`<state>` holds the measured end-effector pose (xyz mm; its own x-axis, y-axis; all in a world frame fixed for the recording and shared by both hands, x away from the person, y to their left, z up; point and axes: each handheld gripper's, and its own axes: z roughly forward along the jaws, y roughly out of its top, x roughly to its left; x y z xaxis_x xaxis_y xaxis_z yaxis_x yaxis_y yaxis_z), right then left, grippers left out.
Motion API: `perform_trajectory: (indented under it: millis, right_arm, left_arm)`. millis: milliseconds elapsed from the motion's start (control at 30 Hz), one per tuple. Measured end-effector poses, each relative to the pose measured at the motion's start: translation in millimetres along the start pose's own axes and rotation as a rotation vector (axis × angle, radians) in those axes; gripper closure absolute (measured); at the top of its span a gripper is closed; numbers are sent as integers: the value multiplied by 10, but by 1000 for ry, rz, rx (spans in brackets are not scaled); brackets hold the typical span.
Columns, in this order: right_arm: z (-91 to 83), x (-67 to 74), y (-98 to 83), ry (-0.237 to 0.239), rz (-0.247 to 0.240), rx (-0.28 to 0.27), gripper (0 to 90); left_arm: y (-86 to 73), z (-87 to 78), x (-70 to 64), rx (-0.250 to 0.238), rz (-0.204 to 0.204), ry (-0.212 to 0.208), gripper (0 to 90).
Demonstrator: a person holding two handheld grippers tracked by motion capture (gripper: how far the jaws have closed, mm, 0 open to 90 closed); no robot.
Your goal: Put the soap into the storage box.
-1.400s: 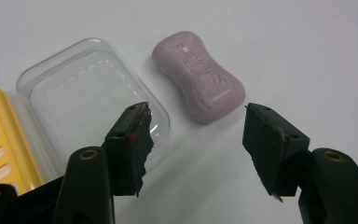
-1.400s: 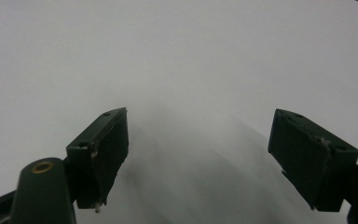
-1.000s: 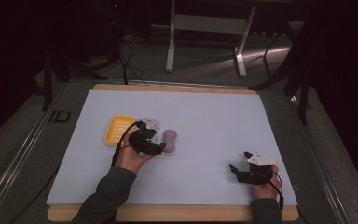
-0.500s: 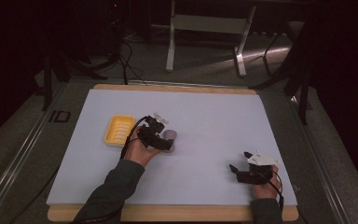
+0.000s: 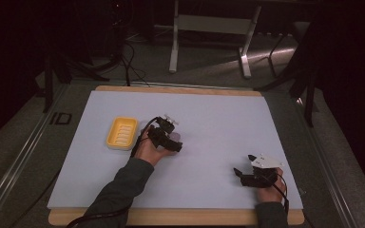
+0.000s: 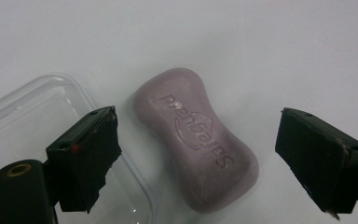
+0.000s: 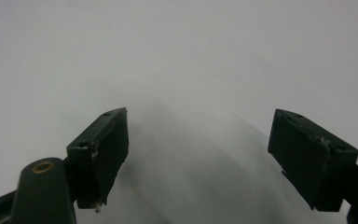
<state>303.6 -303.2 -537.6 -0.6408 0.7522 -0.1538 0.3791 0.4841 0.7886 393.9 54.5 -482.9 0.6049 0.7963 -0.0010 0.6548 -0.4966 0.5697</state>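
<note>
Soap bar (image 6: pixel 196 143), pale purple and waisted in the middle with a brand name pressed into its top, lies flat on the white table cover (image 6: pixel 270 42), and in the left gripper view we see it right between our two black jaws. Our left gripper (image 6: pixel 200 161) hangs just over it: the jaws have just been opening and now stand wide, one on each side of the bar, neither pad (image 6: pixel 89 156) pressing on it. So the soap sits in the gap, unheld.

Just beside the bar, on the left of that view, we make out a clear plastic lid (image 6: pixel 32 116), its rounded edge running under the left jaw and close along the soap's side; whether the two touch we can't tell.

From the high view we find our left gripper (image 5: pixel 167 140) near the middle of the cover, with a yellow soap dish (image 5: pixel 121 133) lying close by to its left, apart from the hand.

Our right gripper (image 5: pixel 248 173) rests well apart, toward the near right corner of the cover. In the right gripper view its jaws gape wide over bare white surface, with nothing between them.
</note>
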Motion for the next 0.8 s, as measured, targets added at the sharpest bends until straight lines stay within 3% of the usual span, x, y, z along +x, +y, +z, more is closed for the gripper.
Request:
perform_trajectory:
  millis: [400, 800]
  right_arm:
    - [10, 9, 4, 3, -10, 10, 200]
    - [19, 14, 7, 11, -20, 16, 201]
  left_arm:
    - [35, 183, 20, 60, -23, -18, 152]
    - [51, 337, 5, 117, -58, 3, 163]
